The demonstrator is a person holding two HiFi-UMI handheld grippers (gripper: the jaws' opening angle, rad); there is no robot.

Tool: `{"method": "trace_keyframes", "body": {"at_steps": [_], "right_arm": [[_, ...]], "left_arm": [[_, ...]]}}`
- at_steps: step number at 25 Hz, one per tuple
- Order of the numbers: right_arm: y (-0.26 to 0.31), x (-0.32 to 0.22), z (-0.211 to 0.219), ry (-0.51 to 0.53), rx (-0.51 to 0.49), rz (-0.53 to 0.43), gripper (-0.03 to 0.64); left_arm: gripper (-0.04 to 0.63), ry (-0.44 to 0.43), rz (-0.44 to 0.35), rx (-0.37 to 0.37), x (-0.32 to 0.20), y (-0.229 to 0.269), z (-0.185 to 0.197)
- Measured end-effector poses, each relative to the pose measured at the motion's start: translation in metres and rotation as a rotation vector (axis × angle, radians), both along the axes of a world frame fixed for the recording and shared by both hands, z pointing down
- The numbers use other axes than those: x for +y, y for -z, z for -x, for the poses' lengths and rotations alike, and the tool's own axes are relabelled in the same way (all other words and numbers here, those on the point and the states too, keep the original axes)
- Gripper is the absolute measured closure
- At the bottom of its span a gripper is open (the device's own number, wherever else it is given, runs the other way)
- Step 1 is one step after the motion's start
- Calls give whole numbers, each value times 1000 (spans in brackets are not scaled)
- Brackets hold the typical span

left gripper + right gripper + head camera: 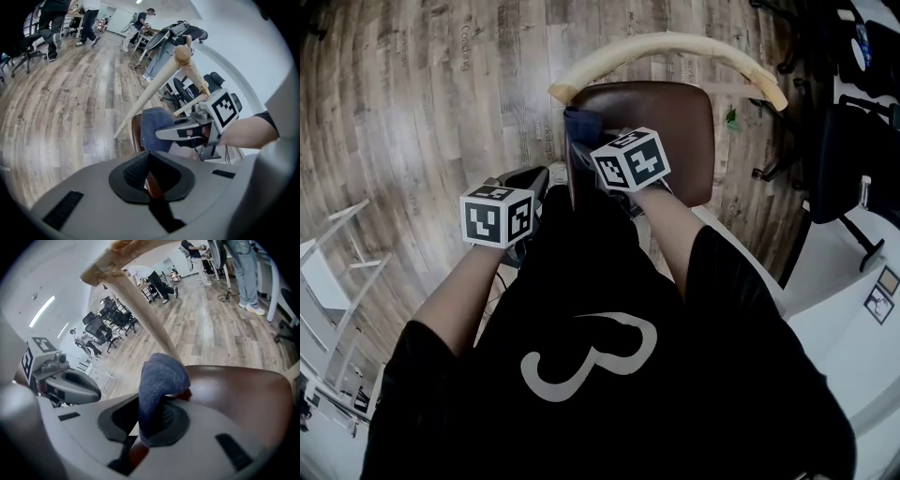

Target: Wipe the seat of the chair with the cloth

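The chair has a brown seat (675,131) and a curved pale wooden backrest (675,45). My right gripper (598,148) is over the seat's near left corner, shut on a blue cloth (580,124) that rests against the seat's left edge. In the right gripper view the cloth (159,378) bulges up out of the right gripper (157,420), with the seat (234,394) beyond it. My left gripper (528,185) is off the seat to its left, above the floor, jaws together and holding nothing. The left gripper view shows the left gripper (150,176), the cloth (152,127) and the right gripper (176,132).
Wooden plank floor (441,94) surrounds the chair. Black office chairs (853,150) and a white table (844,291) stand at the right. A white rack (337,281) is at the left. People (89,18) stand far off at desks.
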State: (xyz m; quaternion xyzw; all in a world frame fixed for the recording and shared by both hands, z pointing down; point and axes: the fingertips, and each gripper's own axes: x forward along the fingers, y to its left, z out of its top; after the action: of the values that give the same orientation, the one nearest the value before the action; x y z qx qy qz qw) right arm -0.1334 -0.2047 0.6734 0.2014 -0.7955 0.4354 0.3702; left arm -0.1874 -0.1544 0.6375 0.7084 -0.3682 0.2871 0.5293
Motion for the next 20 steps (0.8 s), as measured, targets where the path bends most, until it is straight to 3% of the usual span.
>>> {"method": "trace_keyframes", "body": {"at_steps": [10,20], "right_arm": [[-24,-22,23,-16,-6,20,571],[-42,-30,15,50,97,-5,571]], "left_arm": [[583,-16,50,4,12,-14,18],[583,-32,58,-33,5,-28,23]]}}
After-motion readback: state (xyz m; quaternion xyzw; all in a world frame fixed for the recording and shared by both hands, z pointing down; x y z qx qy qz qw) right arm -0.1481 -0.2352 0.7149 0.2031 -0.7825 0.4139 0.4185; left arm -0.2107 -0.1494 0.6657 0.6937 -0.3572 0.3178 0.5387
